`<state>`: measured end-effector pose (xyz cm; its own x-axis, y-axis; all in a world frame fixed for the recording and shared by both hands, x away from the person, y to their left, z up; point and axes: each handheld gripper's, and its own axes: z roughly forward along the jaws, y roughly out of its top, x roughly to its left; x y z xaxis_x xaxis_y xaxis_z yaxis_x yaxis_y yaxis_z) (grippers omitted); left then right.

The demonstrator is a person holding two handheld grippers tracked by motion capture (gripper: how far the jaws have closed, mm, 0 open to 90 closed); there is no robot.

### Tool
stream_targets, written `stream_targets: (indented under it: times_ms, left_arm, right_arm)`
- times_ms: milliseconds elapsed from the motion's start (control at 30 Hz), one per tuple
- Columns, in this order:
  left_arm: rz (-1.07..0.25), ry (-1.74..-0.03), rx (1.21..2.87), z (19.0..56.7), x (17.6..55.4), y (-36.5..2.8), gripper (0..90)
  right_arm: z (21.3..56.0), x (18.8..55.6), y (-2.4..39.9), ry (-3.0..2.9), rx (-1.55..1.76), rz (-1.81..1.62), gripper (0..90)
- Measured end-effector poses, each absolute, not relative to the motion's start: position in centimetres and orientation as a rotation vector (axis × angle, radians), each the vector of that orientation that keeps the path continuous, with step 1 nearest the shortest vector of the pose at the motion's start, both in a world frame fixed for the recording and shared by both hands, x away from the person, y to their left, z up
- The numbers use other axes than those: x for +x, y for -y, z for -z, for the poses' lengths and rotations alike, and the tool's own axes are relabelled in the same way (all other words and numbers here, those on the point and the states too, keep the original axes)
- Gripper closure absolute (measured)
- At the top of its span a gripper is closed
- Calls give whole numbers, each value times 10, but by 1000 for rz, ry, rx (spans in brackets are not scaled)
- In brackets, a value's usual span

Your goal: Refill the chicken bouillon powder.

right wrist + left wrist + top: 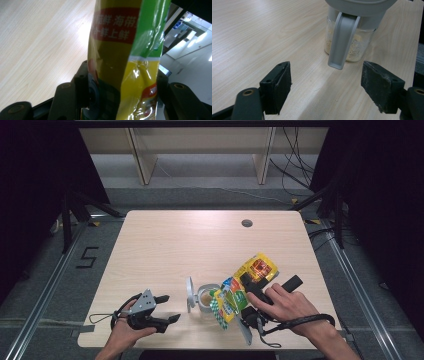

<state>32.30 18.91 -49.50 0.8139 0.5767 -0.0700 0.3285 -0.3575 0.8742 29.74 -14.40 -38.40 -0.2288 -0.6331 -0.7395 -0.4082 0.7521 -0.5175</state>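
On the pale wooden counter (165, 245), near its front edge, stands a small clear jar (206, 299) with a grey flip lid (190, 294) swung open; the left gripper view shows pale yellowish granules in the jar's lower part and the lid's grey tab hanging down its side. The right gripper (248, 287) is clamped on a yellow-and-green seasoning pouch (240, 287), which it holds tilted just beside and above the jar, the lower end of the pouch at the jar's mouth. In the right gripper view the pouch (125, 62) sits squeezed between the two black jaws, and a red band on it bears white Chinese characters — "鲜 海带" and "鲜上鲜" are partly readable, the rest cut off by folds. An orange-red panel marks the pouch's far end in the high view, its print too small to read. The left gripper (167, 307) rests on the counter left of the jar — released, its jaws standing wide apart with nothing between them, pointed at the jar (348, 48).
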Motion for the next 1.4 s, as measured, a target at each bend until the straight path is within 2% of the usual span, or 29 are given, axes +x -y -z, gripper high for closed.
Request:
stream_targets:
  times_ms: [1400]
  left_arm:
    - [-308,-669,1984,495,323,-189,240]
  right_arm:
    - [384,298,144,-1851,-830,277,494]
